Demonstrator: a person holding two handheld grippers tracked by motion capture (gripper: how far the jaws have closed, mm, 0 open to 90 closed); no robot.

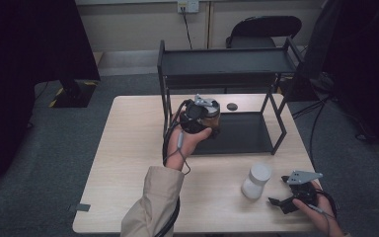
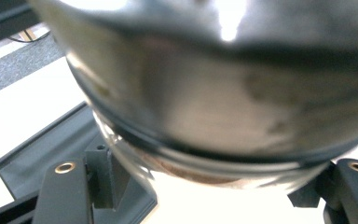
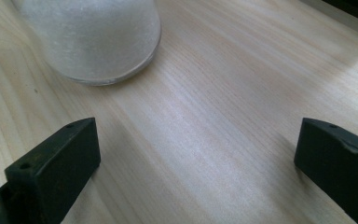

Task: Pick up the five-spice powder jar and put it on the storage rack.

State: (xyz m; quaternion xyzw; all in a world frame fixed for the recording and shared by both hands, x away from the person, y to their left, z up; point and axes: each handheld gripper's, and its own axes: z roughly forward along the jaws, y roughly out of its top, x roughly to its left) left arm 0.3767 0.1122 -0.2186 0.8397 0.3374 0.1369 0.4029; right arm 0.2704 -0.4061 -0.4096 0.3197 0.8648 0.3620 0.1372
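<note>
- Glass jar with brownish contents and a dark lid (image 1: 212, 118): held in the left gripper (image 1: 205, 116) at the front left corner of the black two-tier metal shelf rack (image 1: 227, 64), above the rack's lower tray.
- In the left gripper view the glass jar (image 2: 223, 102) sits very close to the camera and is blurred; a clear curved wall, a dark band and a brown rim line near its lower edge are visible.
- Left gripper: both black jaws are closed against the sides of the jar, one on each side.
- Right gripper (image 1: 296, 195): rests low near the front right corner of the light wooden table (image 1: 128, 148), jaws spread wide with nothing between them.
- White frosted jar with a white lid (image 1: 255, 180): stands upright on the table, just beside the right gripper on its left and apart from it.
- In the right gripper view the white frosted jar (image 3: 93, 37) appears ahead of the left-hand jaw, not between the jaws.
- Small dark round disc (image 1: 232, 106): lies on the table behind the rack's lower tray.
</note>
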